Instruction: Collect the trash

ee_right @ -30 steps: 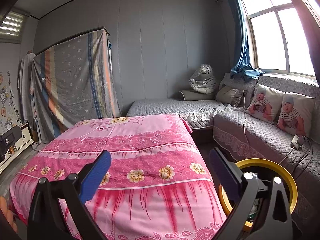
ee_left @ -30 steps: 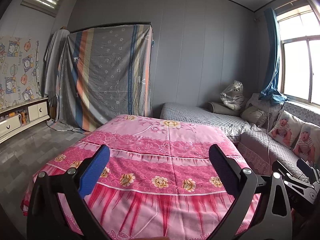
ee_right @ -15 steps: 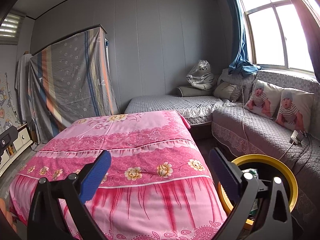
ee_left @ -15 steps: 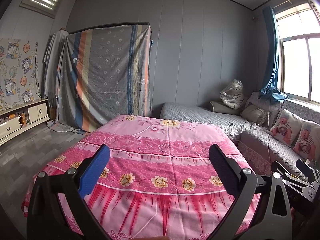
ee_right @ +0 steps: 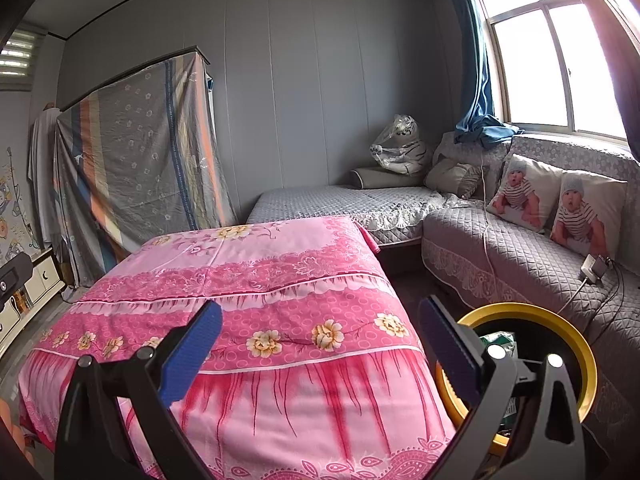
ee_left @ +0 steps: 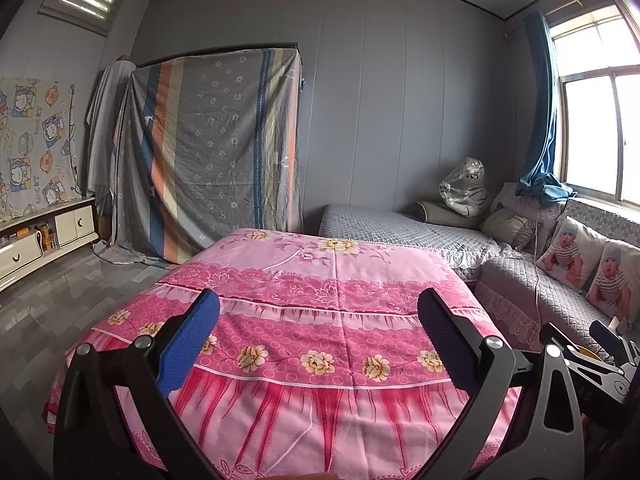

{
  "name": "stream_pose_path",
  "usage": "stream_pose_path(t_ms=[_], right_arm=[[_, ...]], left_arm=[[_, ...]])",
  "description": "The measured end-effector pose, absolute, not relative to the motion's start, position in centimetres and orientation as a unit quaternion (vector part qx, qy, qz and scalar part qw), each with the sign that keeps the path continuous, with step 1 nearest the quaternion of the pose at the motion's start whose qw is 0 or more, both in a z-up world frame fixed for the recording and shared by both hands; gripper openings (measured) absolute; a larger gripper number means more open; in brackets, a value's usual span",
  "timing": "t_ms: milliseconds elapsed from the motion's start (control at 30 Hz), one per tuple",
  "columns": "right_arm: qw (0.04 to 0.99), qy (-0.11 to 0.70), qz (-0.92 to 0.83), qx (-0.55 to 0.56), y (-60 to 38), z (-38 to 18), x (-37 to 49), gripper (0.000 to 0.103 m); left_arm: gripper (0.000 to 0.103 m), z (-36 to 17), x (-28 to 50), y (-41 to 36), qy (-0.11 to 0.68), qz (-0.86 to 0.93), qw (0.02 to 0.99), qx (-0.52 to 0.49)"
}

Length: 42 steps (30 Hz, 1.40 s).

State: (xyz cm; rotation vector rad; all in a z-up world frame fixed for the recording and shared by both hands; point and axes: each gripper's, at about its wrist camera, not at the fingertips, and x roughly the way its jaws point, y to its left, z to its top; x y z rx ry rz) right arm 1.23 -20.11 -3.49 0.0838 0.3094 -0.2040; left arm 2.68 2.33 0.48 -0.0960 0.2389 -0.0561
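Across room, big pink cloth point(ee_left: 336, 312) covers table, no trash seen on top. Grey sofa point(ee_right: 520, 248) runs along wall under window. Since a second ago, both views barely changed: right view slid slightly, bin shows a bit more. Means hands idle, collecting maybe done or paused. Yellow-rim bin point(ee_right: 576, 344) sits by sofa, bits of trash point(ee_right: 496, 338) inside; only right view shows it clearly. Left view shows drawers point(ee_left: 44, 240) instead. Left gripper point(ee_left: 320, 340) fingers wide apart, empty. Right gripper point(ee_right: 320, 340) same, holding nothing.
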Motion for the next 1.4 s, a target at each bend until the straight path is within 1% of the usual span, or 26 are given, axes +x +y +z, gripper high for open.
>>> stream_pose_path(t_ms=[1400], right_arm=[[0.978,0.173,-0.102,0.048,-20.76,-4.32,1.68,0.095]], left_arm=[[0.095,0.09,3.47,2.78,0.130,-0.042,0.989,-0.050]])
